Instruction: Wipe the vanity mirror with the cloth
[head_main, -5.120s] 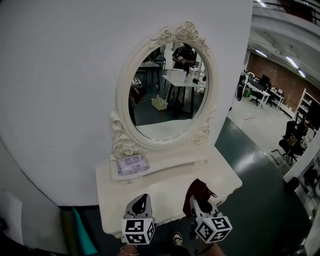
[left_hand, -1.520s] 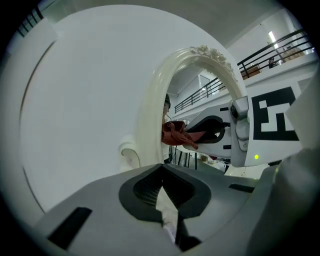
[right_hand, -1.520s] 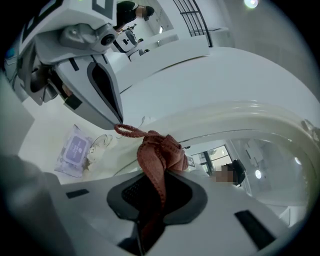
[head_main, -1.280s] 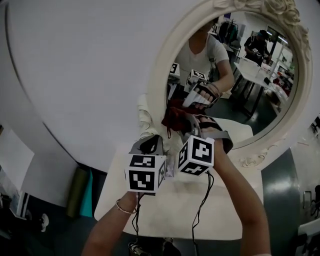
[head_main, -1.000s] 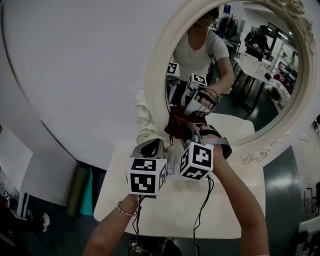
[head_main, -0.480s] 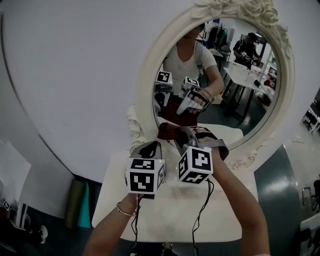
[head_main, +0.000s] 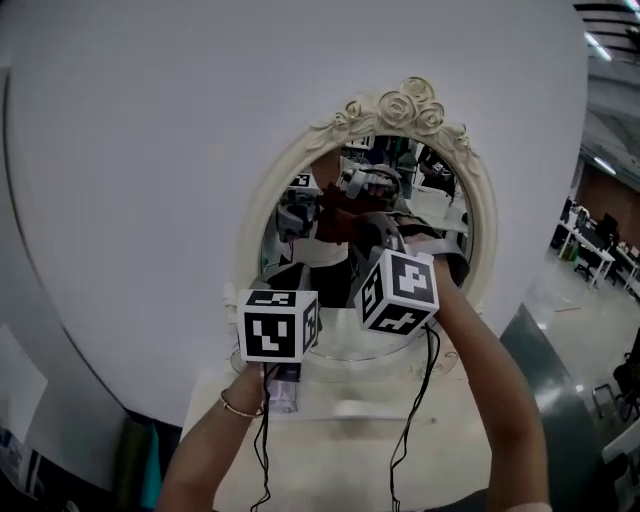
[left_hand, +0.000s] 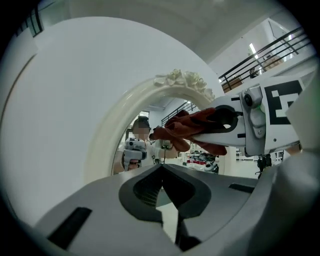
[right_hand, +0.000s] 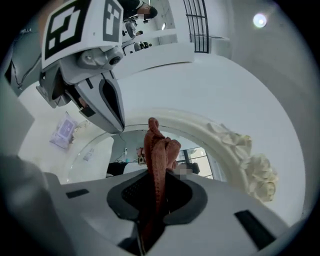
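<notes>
The oval vanity mirror, its cream frame (head_main: 405, 103) carved with roses, stands against the white wall. My right gripper (head_main: 372, 235) is shut on a dark red cloth (head_main: 343, 222) and holds it up at the upper middle of the glass. In the right gripper view the cloth (right_hand: 157, 155) sticks up out of the shut jaws (right_hand: 156, 177), in front of the mirror frame (right_hand: 250, 165). My left gripper (left_hand: 162, 167) is shut with nothing in it, lower and to the left of the right one. The left gripper view shows the cloth (left_hand: 187, 131) in the right gripper's fingers.
A white vanity table (head_main: 330, 450) lies under the mirror, with a pack of wipes (right_hand: 65, 131) on its shelf. The curved white wall (head_main: 130, 150) fills the left. An open office floor with desks (head_main: 600, 240) is at the far right.
Both grippers have risen from the mirror's lower left part to its upper middle, the cloth going up with the right one. The head view has drawn back and tilted up.
</notes>
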